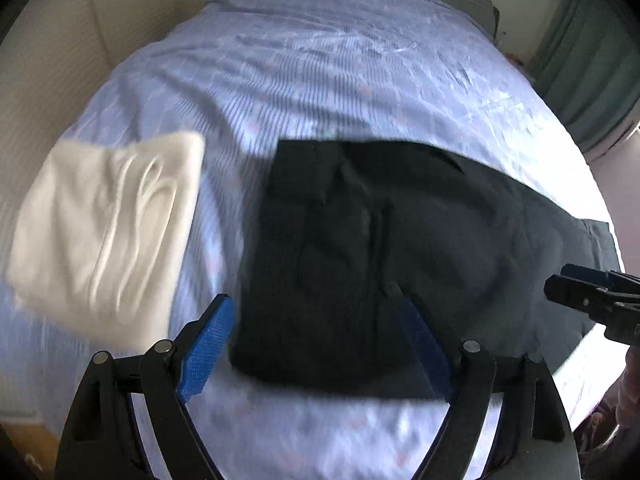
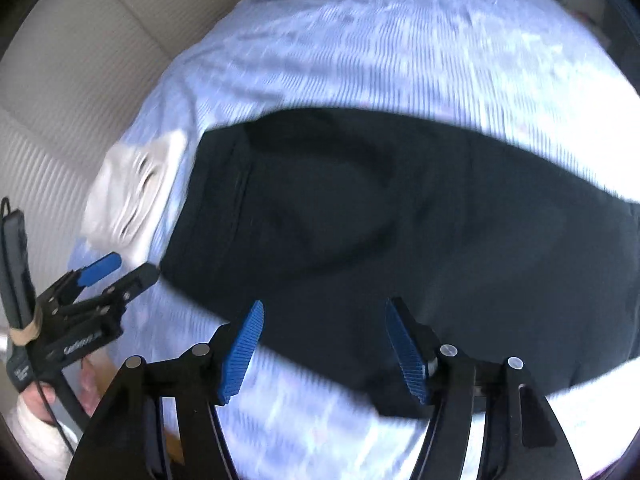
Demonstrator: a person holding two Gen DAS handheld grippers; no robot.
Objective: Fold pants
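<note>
- Nearest, left gripper point(image 1: 316, 344) is held w/ jaws wide apart, nothing between them, low centre of left wrist view; right gripper point(image 2: 324, 348) likewise spread and empty, prob. poised over the cloth's near edge for a pick-up.
- Dark pants point(image 1: 400, 248) are laid flat mid-frame, apparently already doubled over.
- White folded garment point(image 1: 108, 232) is set apart at left, presumably finished.
- Blue striped bedsheet point(image 1: 320, 80) serves as work surface; cream wall point(image 1: 40, 60) is seen upper left, curtain point(image 1: 592, 60) upper right.
</note>
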